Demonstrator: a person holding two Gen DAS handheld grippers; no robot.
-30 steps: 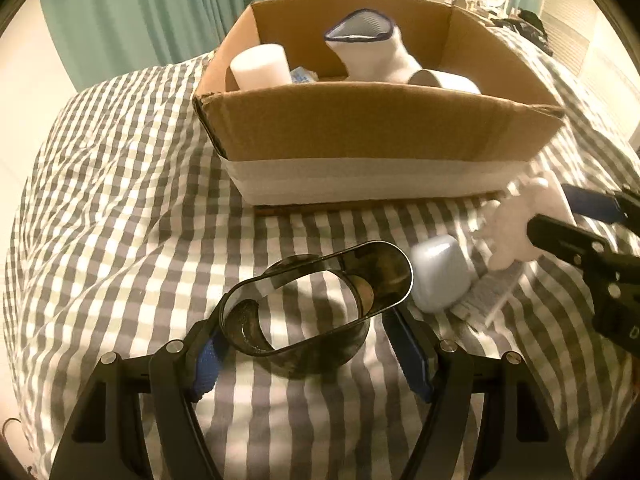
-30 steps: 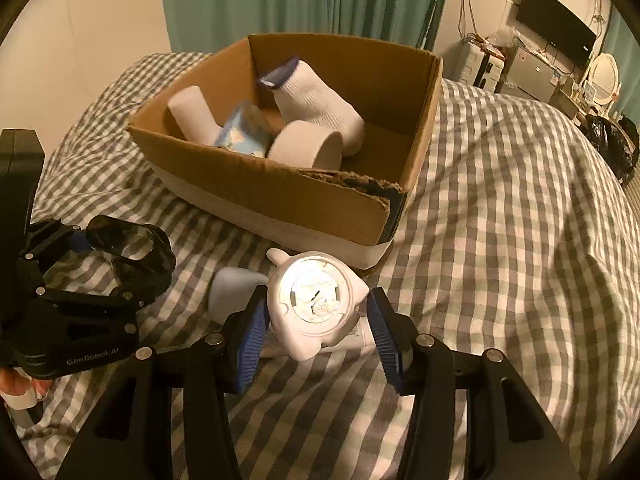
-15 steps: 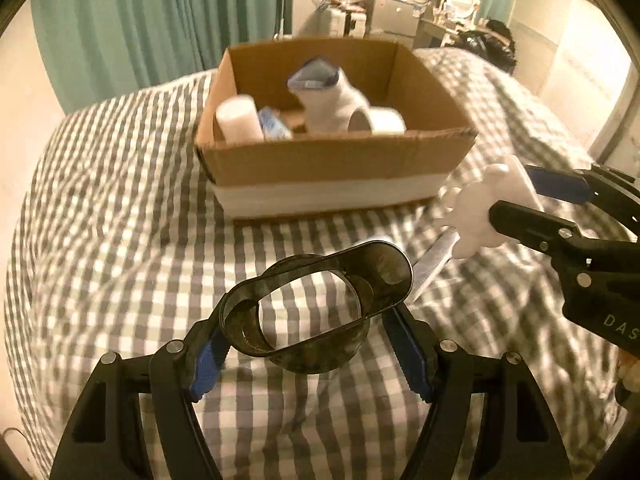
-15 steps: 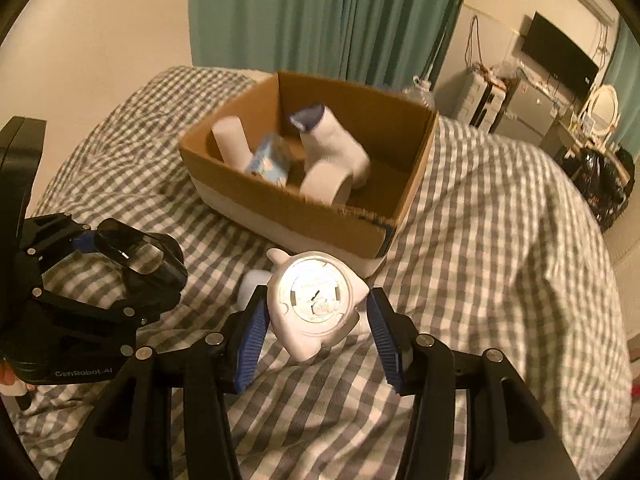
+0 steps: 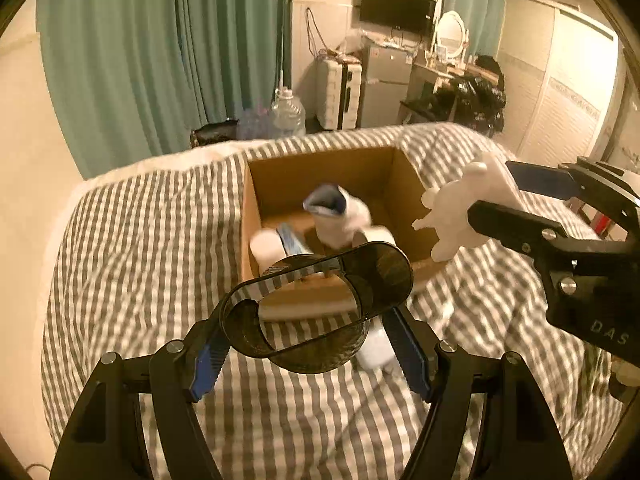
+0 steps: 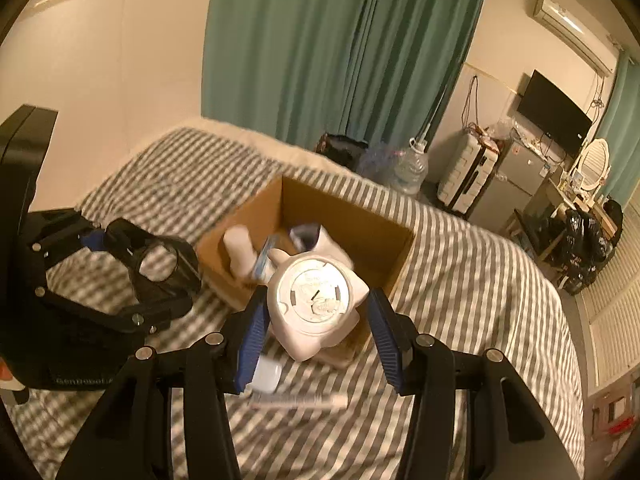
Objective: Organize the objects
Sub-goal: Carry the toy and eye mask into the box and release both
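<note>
Above the checked bed (image 5: 132, 240), both tools hang in the air with loads, so the step in hand looks like carrying two things to the cardboard box (image 5: 280, 178) and dropping them in.

The left tool (image 5: 308, 344) is clenched on a dark, translucent oval cup (image 5: 320, 304), squeezed out of round, with the box at about 12 o'clock beyond it. The right tool (image 6: 316, 332) grips a white animal-shaped plastic figure (image 6: 316, 300) by its flanks, its round base facing the camera; in the left view the figure sits at 2 o'clock, just over the box's right wall.

Inside the box lie a white sock with a blue cuff (image 5: 336, 212), a white roll (image 5: 266, 250) and a blue packet (image 5: 292, 240), so free floor is mostly at the far side. Best to bring each load well over the rim, lower it before letting go, and release one tool at a time so they do not collide. The thin cup may spring back on release. A small white case (image 6: 266, 376) and a tube (image 6: 300, 402) on the bed are yet to be collected.
</note>
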